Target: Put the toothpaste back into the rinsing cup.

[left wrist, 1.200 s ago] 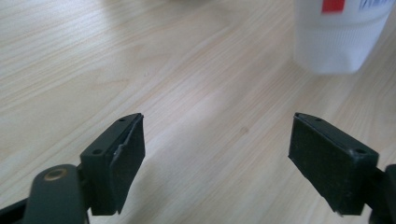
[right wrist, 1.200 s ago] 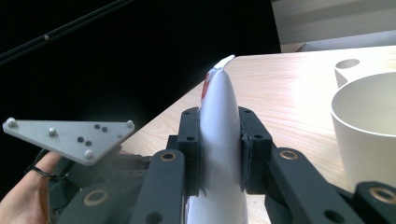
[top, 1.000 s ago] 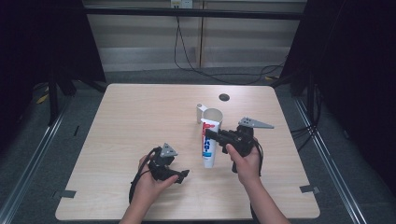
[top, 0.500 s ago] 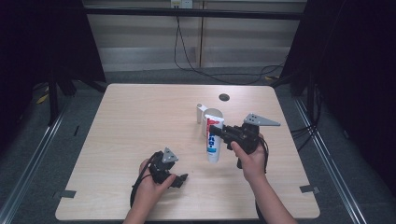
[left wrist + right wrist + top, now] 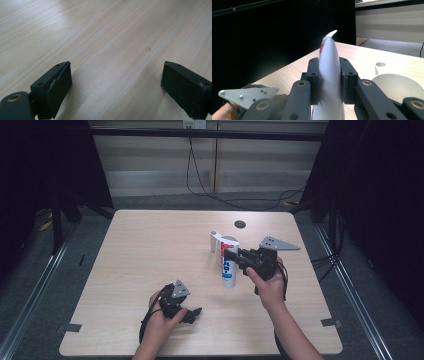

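right now the right gripper (image 5: 231, 256) is holding a white tube (image 5: 229, 269) with red and blue print, its jaws clamped on the tube's flat sides, as the right gripper view is showing close up (image 5: 329, 82). the tube is lying over the right half of the table (image 5: 140, 250), with its near end (image 5: 229, 283) pointing toward the person's edge. just beyond the tube a white cup (image 5: 227, 241) is standing, and a small white piece (image 5: 214, 240) is standing beside the cup, on its left. a dark round hole (image 5: 240, 224) is showing in the tabletop farther back from the tube. nothing is lying between the tube and the cup.

well to the left of the tube and nearer the person, the left gripper (image 5: 192, 312) is resting low over bare wood. its jaws have just been opening and are standing wide apart with nothing between them, and the left gripper view is showing plain tabletop (image 5: 112, 45) in the gap.

counting: one tube, one cup, one small white piece, one hole, two grippers, two hands.
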A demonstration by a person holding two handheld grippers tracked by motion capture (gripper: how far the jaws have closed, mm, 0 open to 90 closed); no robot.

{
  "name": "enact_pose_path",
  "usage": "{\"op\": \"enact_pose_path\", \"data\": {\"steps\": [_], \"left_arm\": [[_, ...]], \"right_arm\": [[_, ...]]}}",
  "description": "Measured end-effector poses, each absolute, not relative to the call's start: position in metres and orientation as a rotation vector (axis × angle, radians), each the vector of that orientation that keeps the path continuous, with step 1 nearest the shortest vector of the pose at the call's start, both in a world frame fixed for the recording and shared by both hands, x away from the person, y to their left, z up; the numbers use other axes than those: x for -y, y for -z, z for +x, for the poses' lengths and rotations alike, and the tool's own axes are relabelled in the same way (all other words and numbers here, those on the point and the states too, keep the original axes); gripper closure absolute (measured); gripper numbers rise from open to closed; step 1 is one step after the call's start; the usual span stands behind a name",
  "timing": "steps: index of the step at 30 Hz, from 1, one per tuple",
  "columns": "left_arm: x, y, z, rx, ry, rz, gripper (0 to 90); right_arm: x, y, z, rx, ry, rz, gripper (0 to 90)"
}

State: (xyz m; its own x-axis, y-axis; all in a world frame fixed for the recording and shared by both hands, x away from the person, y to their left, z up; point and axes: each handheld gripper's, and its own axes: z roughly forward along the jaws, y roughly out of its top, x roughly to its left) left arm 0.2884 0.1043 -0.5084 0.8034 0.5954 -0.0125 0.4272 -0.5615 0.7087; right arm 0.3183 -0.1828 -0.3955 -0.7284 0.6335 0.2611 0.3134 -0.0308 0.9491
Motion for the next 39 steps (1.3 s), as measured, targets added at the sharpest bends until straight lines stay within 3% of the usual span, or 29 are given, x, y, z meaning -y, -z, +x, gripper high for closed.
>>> {"op": "enact_pose_path", "data": {"steps": [39], "left_arm": [[-0.104,0.509,0.288,-0.752,-0.291,2.249,9.3]], "right_arm": [[0.174,0.352,0.34,-1.948,-1.811,0.92,73.6]]}}
